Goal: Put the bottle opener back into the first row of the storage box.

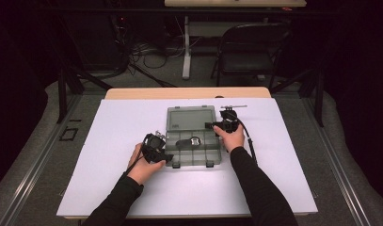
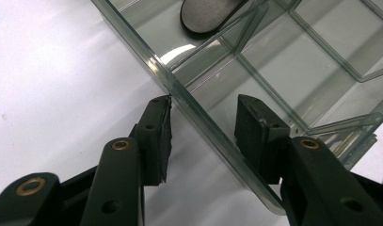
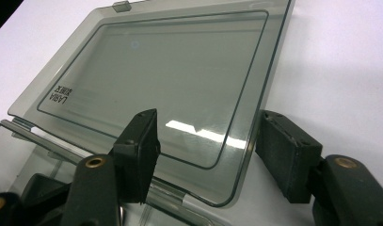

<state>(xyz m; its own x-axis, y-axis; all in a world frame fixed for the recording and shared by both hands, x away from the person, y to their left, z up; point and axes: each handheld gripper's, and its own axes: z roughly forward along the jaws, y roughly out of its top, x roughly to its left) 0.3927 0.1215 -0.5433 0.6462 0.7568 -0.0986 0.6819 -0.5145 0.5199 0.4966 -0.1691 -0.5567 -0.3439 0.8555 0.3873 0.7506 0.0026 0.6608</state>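
Straddling wall of clear smoky plastic compartment box [image 2: 212, 127], left gripper [image 2: 203, 127] gaped wide; right gripper [image 3: 205, 146] gaped astride open lid [image 3: 170, 80] edge; careless squeeze risked box skidding, lid slipping.

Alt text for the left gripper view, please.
The left tool straddles the side wall of a clear smoky plastic compartment box, jaws open, one outside and one inside. A dark oval object lies in a farther compartment.

Black long sleeves [image 1: 255, 188]; black two-jaw tools [image 2: 203, 122] with brass-coloured screws, trailing black cables.
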